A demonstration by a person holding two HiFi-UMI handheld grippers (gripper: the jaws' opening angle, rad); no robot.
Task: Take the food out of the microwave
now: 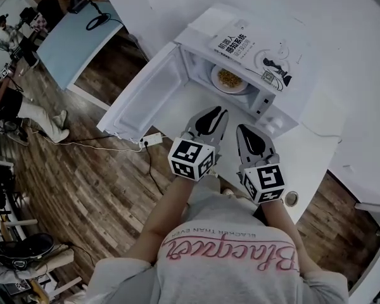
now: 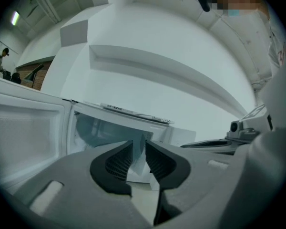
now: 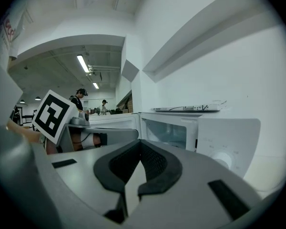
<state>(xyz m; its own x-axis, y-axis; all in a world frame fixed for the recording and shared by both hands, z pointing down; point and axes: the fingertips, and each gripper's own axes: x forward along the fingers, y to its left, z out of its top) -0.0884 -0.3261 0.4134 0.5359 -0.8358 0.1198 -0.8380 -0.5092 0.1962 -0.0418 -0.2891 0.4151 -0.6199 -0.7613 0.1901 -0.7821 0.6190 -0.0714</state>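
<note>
Far left: A person (image 1: 35,116) is at the edge of the wood floor (image 1: 95,189), well apart from the microwave.
Top left: A blue table (image 1: 73,40) stands there with a dark cable (image 1: 98,21) looped on it.
Power strip: A white power strip (image 1: 151,140) lies on the floor near the low corner of the open door.
Door: The white door (image 1: 142,97) is wide open and swings out to the left.
Left gripper: The left gripper (image 1: 216,109) is right in front of the open microwave and points into it. Its jaws are a little bit apart. Nothing is between them; you can see the inside of the microwave through the gap. Its cube (image 1: 191,159) with black squares sits at the back.
Food: The yellow-brown food (image 1: 230,78) lies on a white plate (image 1: 215,84). The plate sits inside the microwave, in the middle of its floor. No gripper touches it.
Microwave: The white microwave (image 1: 196,37) stands on the surface, close to the wall.
Book: A book (image 1: 237,43) lies flat on top of the microwave.
Right gripper: The right gripper (image 1: 246,128) is just beside the left one, a bit further from the opening. Its jaws are closed tip to tip and hold nothing. It faces the front panel with the round knob (image 3: 224,159).
Surface: The surface (image 1: 316,144) is white and carries the microwave.
</note>
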